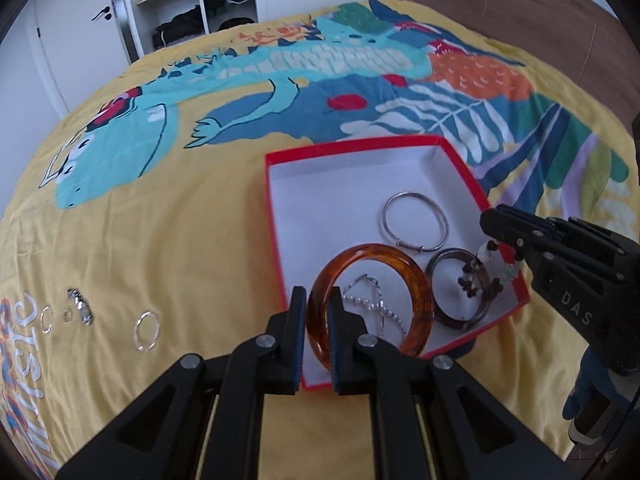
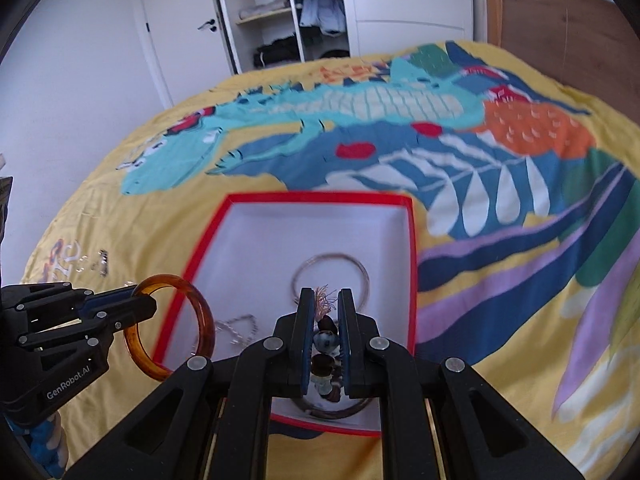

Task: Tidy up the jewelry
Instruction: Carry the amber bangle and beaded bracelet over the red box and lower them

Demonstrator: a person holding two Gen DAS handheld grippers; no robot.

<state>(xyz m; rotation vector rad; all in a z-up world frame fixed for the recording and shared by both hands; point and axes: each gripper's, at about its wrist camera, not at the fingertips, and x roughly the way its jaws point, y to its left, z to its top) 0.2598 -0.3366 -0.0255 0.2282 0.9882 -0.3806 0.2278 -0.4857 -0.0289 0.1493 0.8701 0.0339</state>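
A red box (image 1: pixel 320 200) with a white inside lies on the yellow bedspread. In it are a silver bangle (image 1: pixel 414 222), a dark bangle (image 1: pixel 440 308) and a pearl chain (image 1: pixel 372 304). My left gripper (image 1: pixel 318 306) is shut on the rim of an amber bangle (image 1: pixel 416 280), held upright over the box's near left corner. My right gripper (image 2: pixel 326 300) is shut on a beaded bracelet (image 2: pixel 326 340) with a tassel, above the dark bangle (image 2: pixel 344 414). In the right wrist view, the left gripper (image 2: pixel 146 300) carries the amber bangle (image 2: pixel 200 316) at the left rim of the box (image 2: pixel 300 232).
Small silver rings (image 1: pixel 147 330) and a sparkly piece (image 1: pixel 82 306) lie on the bedspread (image 1: pixel 160 240) to the left of the box. An open wardrobe (image 1: pixel 188 8) stands beyond the bed. A wooden headboard (image 1: pixel 520 0) runs along the right.
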